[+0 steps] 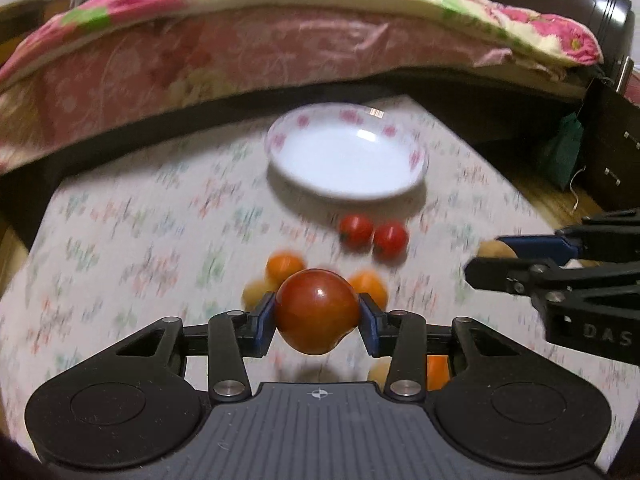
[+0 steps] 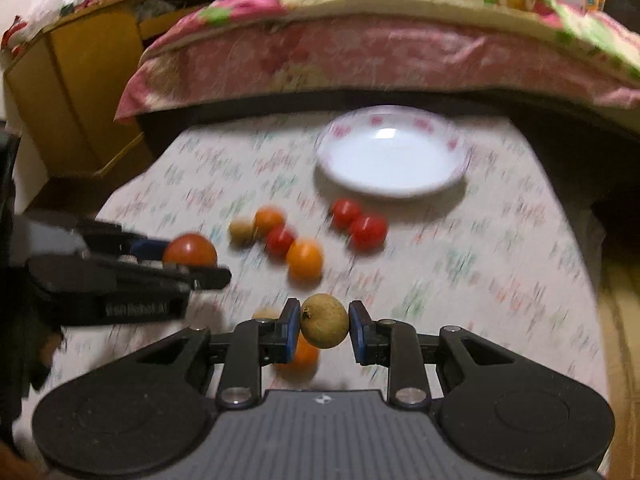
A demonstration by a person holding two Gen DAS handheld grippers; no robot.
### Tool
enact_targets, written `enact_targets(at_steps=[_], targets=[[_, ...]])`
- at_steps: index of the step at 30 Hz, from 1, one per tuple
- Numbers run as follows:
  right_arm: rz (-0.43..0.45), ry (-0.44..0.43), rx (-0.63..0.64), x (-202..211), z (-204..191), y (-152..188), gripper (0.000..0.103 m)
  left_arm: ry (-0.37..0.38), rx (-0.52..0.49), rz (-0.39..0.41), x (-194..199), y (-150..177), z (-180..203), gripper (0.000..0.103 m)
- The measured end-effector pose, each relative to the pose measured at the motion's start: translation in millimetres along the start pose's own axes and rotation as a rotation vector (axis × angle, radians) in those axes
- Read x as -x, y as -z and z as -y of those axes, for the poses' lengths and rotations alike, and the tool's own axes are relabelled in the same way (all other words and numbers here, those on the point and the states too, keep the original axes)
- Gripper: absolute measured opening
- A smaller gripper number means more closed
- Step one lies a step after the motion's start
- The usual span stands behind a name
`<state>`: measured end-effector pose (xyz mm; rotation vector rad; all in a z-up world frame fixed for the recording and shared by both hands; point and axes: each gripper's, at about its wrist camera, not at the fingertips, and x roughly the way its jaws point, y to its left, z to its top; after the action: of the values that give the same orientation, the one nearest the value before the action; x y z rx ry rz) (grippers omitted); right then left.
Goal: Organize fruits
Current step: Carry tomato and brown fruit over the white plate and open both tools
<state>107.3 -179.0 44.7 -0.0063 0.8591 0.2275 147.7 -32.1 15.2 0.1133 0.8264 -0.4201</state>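
My left gripper (image 1: 318,314) is shut on a large red-orange tomato (image 1: 317,310), held above the cloth; from the right wrist view the same tomato (image 2: 190,249) shows at the left. My right gripper (image 2: 324,326) is shut on a small tan round fruit (image 2: 325,321), also lifted off the cloth. A white plate with a pink flower rim (image 1: 414,158) (image 2: 334,138) sits empty at the far side. Two red cherry tomatoes (image 2: 360,222) (image 1: 374,234) lie just before it. Orange, red and tan small fruits (image 2: 280,236) cluster in the middle of the cloth.
A floral tablecloth (image 2: 480,260) covers the table. Behind it runs a bed with pink flowered bedding (image 2: 360,52). A yellow wooden cabinet (image 2: 80,92) stands at the far left, a dark cabinet (image 1: 612,148) at the far right.
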Motion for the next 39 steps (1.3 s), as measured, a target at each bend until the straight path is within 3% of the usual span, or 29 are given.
enact_targets(at_steps=[5, 13, 21, 34, 39], targets=[[0.05, 0.061, 0.029, -22.7, 20.6, -30.5, 0.027, 0.001, -0.036, 0.039, -22.7, -38.0, 10.5, 0.051], [0.076, 0.065, 0.002, -71.6, 57.4, -73.9, 0.027, -0.031, -0.054, 0.029, -74.6, -72.5, 9.3, 0.051], [0.04, 0.076, 0.006, -115.9, 81.9, -76.6, 0.027, -0.052, -0.08, 0.012, -99.5, -78.4, 14.4, 0.051], [0.068, 0.06, -0.017, -122.5, 85.2, -84.0, 0.027, -0.079, -0.092, 0.012, -100.7, -78.1, 18.9, 0.052], [0.075, 0.068, -0.019, -121.1, 85.6, -84.2, 0.028, -0.086, -0.097, 0.03, -97.8, -81.8, 20.0, 0.057]])
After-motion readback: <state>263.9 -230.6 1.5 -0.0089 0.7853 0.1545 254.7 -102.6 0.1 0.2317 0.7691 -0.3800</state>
